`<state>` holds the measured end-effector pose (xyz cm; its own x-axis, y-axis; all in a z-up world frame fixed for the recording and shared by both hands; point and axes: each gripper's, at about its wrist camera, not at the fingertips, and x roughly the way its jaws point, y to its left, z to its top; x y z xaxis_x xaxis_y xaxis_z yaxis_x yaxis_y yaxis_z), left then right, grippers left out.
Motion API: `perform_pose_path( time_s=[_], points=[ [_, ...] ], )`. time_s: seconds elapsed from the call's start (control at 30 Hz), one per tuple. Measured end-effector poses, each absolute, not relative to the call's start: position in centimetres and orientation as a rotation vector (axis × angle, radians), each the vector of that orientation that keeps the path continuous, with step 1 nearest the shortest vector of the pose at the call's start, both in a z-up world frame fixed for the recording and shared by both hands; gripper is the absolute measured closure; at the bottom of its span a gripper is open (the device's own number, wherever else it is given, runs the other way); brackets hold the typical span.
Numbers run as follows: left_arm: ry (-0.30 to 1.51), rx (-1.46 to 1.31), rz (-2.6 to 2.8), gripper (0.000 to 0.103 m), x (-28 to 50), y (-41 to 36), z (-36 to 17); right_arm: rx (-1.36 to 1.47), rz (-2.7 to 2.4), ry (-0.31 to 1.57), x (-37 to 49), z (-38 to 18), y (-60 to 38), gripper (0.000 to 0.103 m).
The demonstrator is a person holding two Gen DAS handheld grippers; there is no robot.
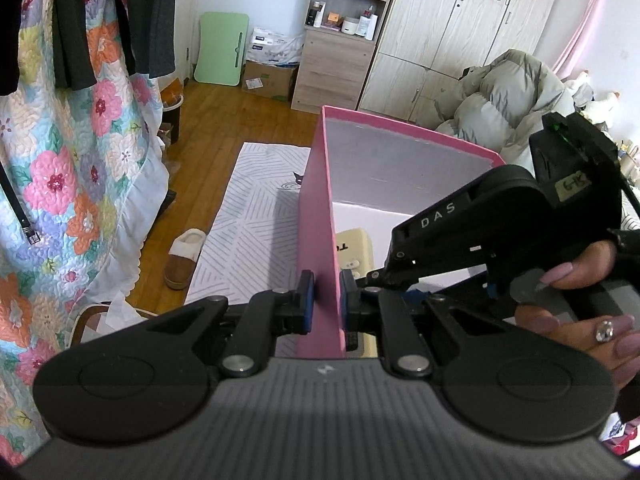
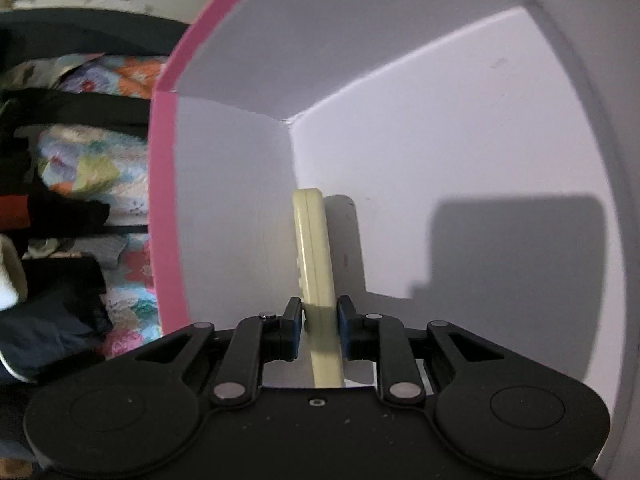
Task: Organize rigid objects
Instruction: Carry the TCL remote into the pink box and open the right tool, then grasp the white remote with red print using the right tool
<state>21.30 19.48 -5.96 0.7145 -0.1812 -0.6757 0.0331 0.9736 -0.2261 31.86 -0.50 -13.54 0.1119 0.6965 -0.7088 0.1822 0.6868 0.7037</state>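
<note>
A pink box (image 1: 316, 220) with a white inside stands in front of me. My left gripper (image 1: 327, 304) is shut on its near side wall, one pad outside and one inside. A flat cream-yellow device with buttons (image 2: 314, 248) stands on edge inside the box (image 2: 164, 200), near its corner. My right gripper (image 2: 319, 320) reaches down into the box with the device between its pads. A thin gap shows at the left pad, so the pads do not press on it. In the left wrist view the right gripper (image 1: 376, 276) comes in from the right over the device (image 1: 356, 248).
A person's hand (image 1: 580, 320) holds the right gripper. Left of the box lie a striped rug (image 1: 248, 216) and a slipper (image 1: 184, 256) on the wooden floor. A floral quilt (image 1: 60, 200) hangs at the left. A cabinet (image 1: 336, 68) and a puffy jacket (image 1: 500, 96) stand behind.
</note>
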Motion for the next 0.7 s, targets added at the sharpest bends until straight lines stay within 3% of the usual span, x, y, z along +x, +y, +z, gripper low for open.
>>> perform_pose_path(
  time_s=[0.03,0.07,0.4,0.7],
  points=[
    [0.767,-0.204,-0.12,0.091,21.3,19.5,-6.0,0.749,0.425,1.445,31.9,-13.2,-0.7,0.062],
    [0.767,-0.205,-0.12,0.091,21.3,19.5,-6.0,0.692,0.409,1.445,32.0,-12.5,-0.9,0.059],
    [0.767,-0.194,-0.116,0.091,21.4,19.4,-6.0,0.385,0.598,1.191,28.8,1.8,-8.5,0.054],
    [0.764,-0.163,-0.093,0.093,21.2,18.7,-5.9,0.146,0.545,1.129,26.6,0.6,-16.7,0.053]
  ],
)
